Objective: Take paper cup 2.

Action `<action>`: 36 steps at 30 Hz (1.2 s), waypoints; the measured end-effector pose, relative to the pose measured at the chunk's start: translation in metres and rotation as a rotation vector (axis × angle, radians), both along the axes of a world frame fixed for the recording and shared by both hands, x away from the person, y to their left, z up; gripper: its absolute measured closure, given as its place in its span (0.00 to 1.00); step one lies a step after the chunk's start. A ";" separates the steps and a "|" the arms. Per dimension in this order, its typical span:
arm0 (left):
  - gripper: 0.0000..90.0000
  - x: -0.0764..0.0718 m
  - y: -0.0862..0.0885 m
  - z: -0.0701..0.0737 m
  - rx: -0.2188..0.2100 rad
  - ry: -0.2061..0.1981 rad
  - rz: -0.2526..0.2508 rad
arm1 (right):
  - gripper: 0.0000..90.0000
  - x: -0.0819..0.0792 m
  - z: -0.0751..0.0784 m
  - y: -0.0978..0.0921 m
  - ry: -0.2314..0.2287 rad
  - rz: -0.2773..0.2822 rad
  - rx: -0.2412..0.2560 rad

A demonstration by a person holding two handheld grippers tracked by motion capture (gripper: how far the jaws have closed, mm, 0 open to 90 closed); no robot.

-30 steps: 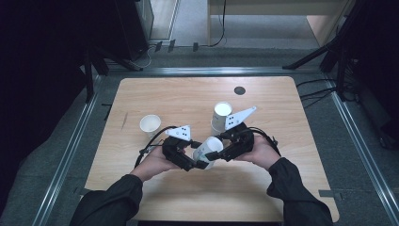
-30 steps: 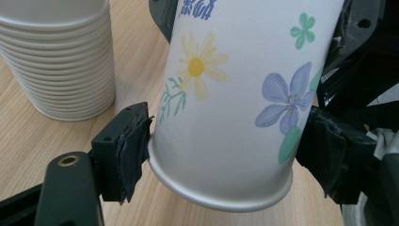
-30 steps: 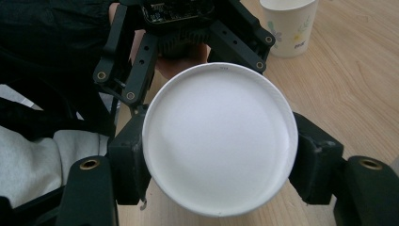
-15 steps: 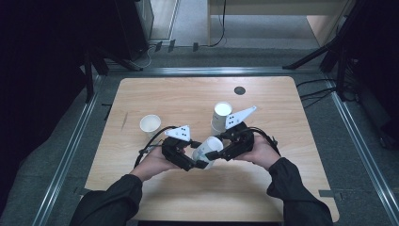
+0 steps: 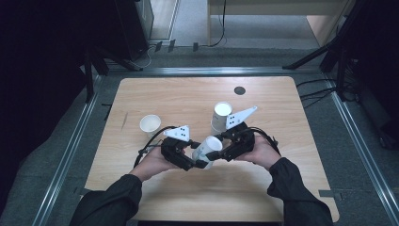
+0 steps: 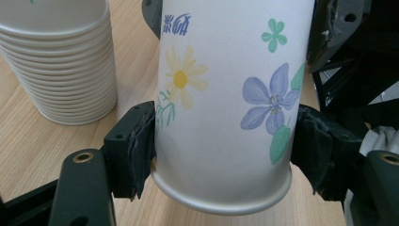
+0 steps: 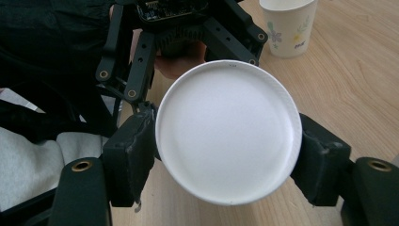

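Observation:
A white paper cup printed with flowers lies on its side above the middle of the wooden table, held between both grippers. My left gripper is shut on it: in the left gripper view the pads press the cup's wall near its lower end. My right gripper is shut on the same cup from the other side. In the right gripper view its jaws flank the cup's round white base, with the left gripper behind it.
A tall stack of cups stands just behind the grippers. A single upright cup sits to the left. A dark round hole marks the table's far side. Cables trail from both grippers.

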State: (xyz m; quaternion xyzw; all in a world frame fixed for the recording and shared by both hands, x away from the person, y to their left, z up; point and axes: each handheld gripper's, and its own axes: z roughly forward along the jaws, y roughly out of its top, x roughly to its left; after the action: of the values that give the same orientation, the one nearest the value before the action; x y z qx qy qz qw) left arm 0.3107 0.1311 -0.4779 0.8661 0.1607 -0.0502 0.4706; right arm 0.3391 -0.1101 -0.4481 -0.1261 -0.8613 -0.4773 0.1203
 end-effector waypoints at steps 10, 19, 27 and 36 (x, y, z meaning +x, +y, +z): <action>0.32 0.000 0.002 0.002 -0.004 -0.003 0.004 | 0.33 0.000 0.001 -0.001 -0.005 -0.002 0.002; 0.32 0.001 0.010 0.005 -0.001 0.008 0.031 | 0.32 0.000 0.002 -0.010 -0.025 -0.016 0.003; 0.32 0.002 0.016 0.013 -0.004 0.010 0.030 | 0.31 -0.002 0.001 -0.018 -0.026 -0.038 0.003; 0.32 0.006 0.023 0.023 0.038 0.001 0.029 | 0.32 -0.008 -0.004 -0.026 -0.051 -0.054 -0.013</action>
State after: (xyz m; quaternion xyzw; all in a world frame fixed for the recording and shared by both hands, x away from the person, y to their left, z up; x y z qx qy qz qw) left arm 0.3168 0.1542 -0.4546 0.8724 0.1743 -0.0410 0.4547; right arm 0.3316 -0.1359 -0.4526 -0.1382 -0.8635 -0.4777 0.0846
